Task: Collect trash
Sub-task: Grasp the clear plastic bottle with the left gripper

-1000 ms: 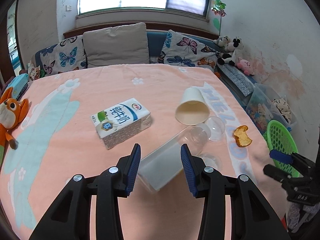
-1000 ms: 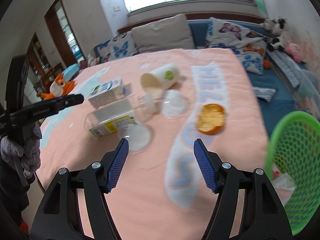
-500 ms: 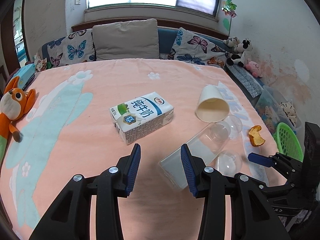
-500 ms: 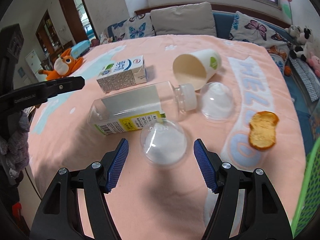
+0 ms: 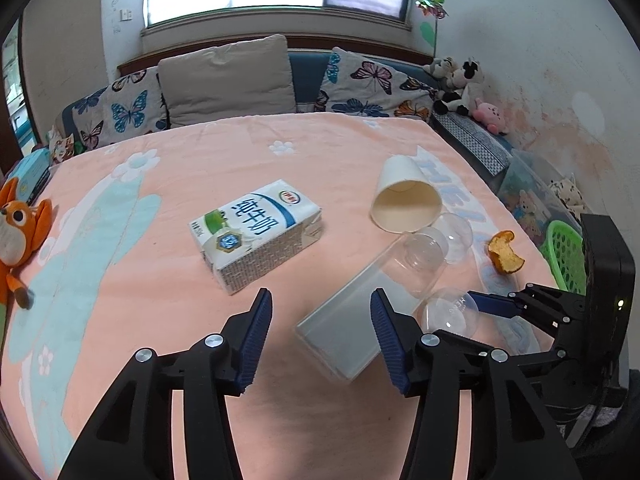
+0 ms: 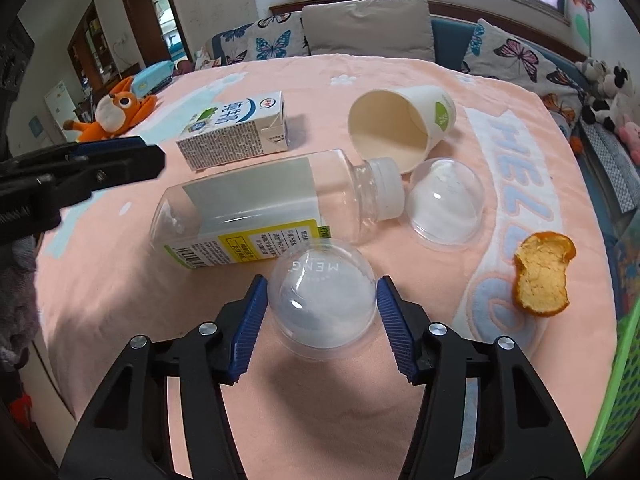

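1. Two grippers work over a peach blanket (image 5: 120, 280) strewn with trash. In the left wrist view, the left gripper (image 5: 320, 336) sits at lower centre with its jaws spread; they have just been opening. The square base of a clear plastic bottle (image 5: 360, 312) lies between the blue pads, touching neither.
2. Left of centre in that view a milk carton (image 5: 256, 236) lies flat. Right of centre a paper cup (image 5: 406, 200) lies on its side, mouth toward the camera.
3. At the right edge of the same view, the right gripper (image 5: 488, 304) reaches in, one blue finger against a clear dome lid (image 5: 450, 312). A bitten piece of bread (image 5: 505, 256) lies above it, and a green basket (image 5: 564, 252) shows past the blanket's edge.
4. In the right wrist view, the right gripper (image 6: 320, 320) fills the lower centre. Its jaws have just been closing, and both pads now sit against the sides of the clear dome lid (image 6: 322, 292), which rests dome-up on the blanket.
5. Above it lies the plastic bottle (image 6: 260, 216), its white cap touching a second dome lid (image 6: 444, 204) and the paper cup (image 6: 400, 128).
6. The milk carton (image 6: 236, 128) is at upper left, the bread (image 6: 544, 276) at right, the green basket (image 6: 616, 380) at the lower right edge, and the left gripper (image 6: 100, 164) at the left edge.
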Demonstrator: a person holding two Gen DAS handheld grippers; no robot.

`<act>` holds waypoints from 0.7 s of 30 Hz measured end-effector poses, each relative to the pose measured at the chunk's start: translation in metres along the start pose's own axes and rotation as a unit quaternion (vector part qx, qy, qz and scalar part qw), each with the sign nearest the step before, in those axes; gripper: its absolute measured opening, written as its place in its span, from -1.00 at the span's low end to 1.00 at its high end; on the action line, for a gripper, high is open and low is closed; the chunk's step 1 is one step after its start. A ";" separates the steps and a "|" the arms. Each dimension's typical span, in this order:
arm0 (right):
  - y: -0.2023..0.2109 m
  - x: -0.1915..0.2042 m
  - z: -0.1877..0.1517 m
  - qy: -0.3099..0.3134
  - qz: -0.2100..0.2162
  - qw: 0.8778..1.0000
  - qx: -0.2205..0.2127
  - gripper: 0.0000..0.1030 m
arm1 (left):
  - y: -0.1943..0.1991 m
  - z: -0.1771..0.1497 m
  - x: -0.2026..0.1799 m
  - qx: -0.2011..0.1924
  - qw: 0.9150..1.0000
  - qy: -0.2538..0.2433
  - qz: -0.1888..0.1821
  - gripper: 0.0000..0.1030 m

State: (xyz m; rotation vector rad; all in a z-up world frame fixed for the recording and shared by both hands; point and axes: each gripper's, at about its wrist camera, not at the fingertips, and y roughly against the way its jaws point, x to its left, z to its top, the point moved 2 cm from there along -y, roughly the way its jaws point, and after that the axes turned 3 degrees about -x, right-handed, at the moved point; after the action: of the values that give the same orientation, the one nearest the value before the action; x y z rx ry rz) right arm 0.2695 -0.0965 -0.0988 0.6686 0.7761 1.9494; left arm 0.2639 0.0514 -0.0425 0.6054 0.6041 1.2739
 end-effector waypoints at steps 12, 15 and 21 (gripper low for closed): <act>0.066 -0.036 -0.009 -0.037 -0.012 0.999 -0.035 0.10 | -0.033 0.005 -0.046 0.031 0.994 -0.097 -0.027 0.41; 0.082 -0.048 -0.014 -0.051 -0.016 0.998 -0.043 0.10 | -0.041 0.006 -0.059 0.036 0.989 -0.140 -0.018 0.42; 0.106 -0.064 -0.022 -0.070 -0.027 0.996 -0.053 0.11 | -0.061 0.011 -0.071 0.062 0.979 -0.192 -0.018 0.42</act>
State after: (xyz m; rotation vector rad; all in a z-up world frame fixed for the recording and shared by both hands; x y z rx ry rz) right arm 0.2246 -0.2006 -0.0437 0.7045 0.5944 1.8578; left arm 0.3001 -0.0299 -0.0724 0.9153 0.3716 1.0530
